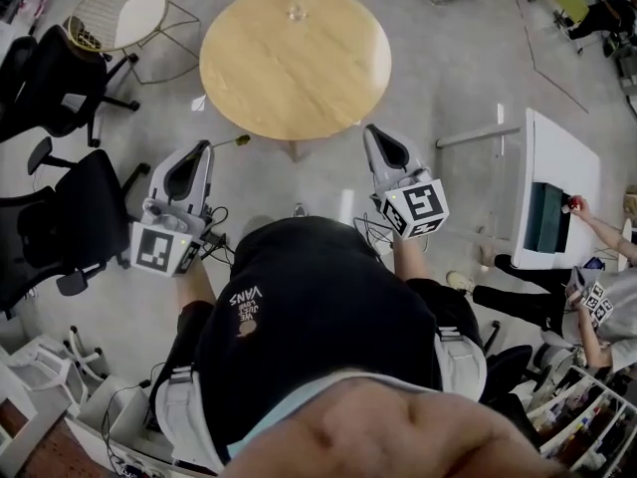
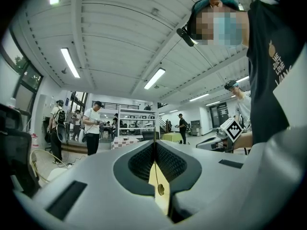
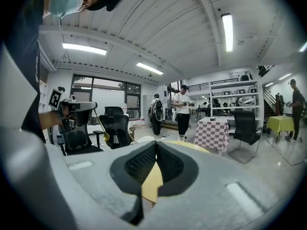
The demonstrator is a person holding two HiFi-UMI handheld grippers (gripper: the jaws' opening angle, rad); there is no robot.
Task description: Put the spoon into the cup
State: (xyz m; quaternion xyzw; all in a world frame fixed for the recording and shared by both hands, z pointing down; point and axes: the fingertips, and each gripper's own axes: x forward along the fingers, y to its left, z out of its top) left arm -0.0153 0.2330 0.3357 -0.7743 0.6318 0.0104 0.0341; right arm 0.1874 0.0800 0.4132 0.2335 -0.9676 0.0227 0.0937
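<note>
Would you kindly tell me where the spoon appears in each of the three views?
Head view: the spoon juts from the left gripper, left of centre, below the table's edge.
Left gripper view: the spoon is at bottom centre, clamped.
Right gripper view: the spoon is at far left, mid-height.
Shared landmark: the round wooden table.

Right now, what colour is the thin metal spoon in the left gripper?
The thin metal spoon is shiny gold, clearest in the right gripper view.
</note>
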